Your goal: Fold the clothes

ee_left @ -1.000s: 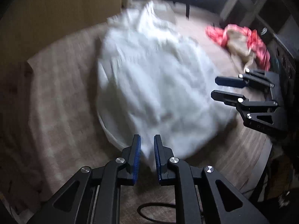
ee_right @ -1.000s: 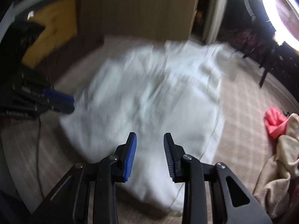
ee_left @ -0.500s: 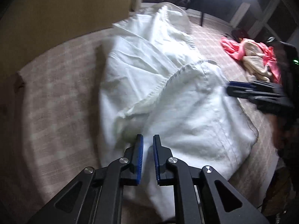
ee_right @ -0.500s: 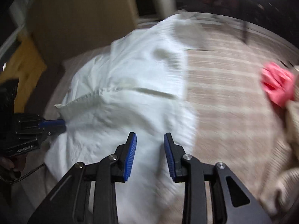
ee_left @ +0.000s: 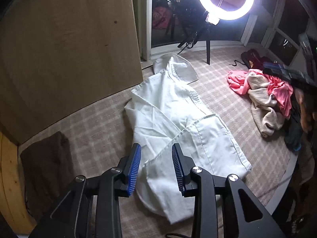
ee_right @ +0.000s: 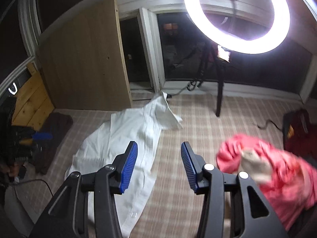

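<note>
Left wrist view: the left gripper (ee_left: 156, 167) hangs spread and empty above the white garment (ee_left: 178, 123), smooth cotton folded on the plaid cloth (ee_left: 95, 130).

Right wrist view: the right gripper (ee_right: 159, 165) is spread wide, empty, beside the crumpled pink garment (ee_right: 277, 172).

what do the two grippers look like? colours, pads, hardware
Both match: the left gripper and right gripper have matte black angular bodies with triangular cut-outs, silver round screw heads at the joints, and blue ribbed pads lining the jaws. A thin black cable trails near the left one. No sleeves visible.
</note>
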